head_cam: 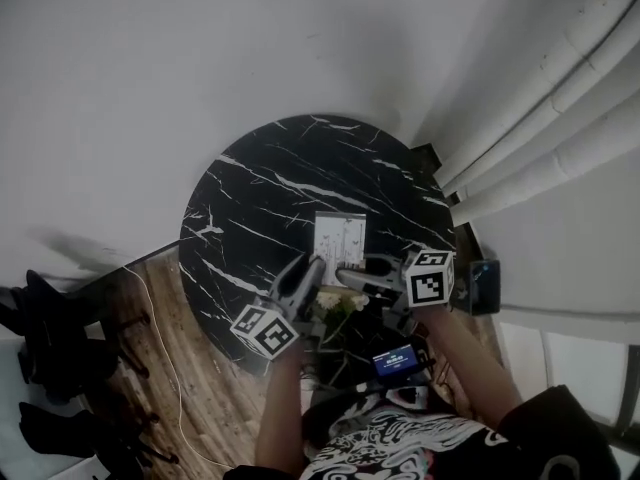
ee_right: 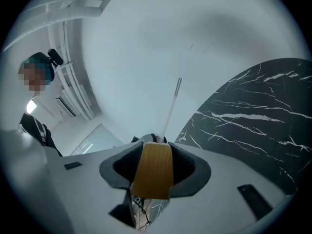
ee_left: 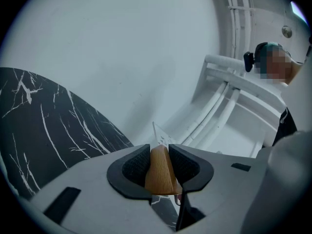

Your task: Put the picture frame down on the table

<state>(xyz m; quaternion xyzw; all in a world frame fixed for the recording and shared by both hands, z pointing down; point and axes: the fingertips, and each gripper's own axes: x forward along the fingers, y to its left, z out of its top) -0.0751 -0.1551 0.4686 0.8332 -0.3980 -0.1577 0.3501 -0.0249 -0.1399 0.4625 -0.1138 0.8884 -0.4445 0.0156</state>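
The picture frame (head_cam: 340,240) is a clear pane with a pale printed sheet, set in a wooden base block. It hangs over the near part of the round black marble table (head_cam: 260,183). My left gripper (head_cam: 316,268) is shut on one end of the wooden base (ee_left: 161,172), and the pane's corner (ee_left: 160,137) rises just beyond the jaws. From the other side my right gripper (head_cam: 352,274) is shut on the opposite end of the base (ee_right: 153,175), with the pane's thin edge (ee_right: 173,105) standing up behind it. Both grippers point level.
White pipes (head_cam: 560,108) run along the wall right of the table. Wooden floor (head_cam: 190,368) with a thin cable lies at the lower left, next to dark objects (head_cam: 50,368). A small device with a blue screen (head_cam: 397,360) sits near the person's body.
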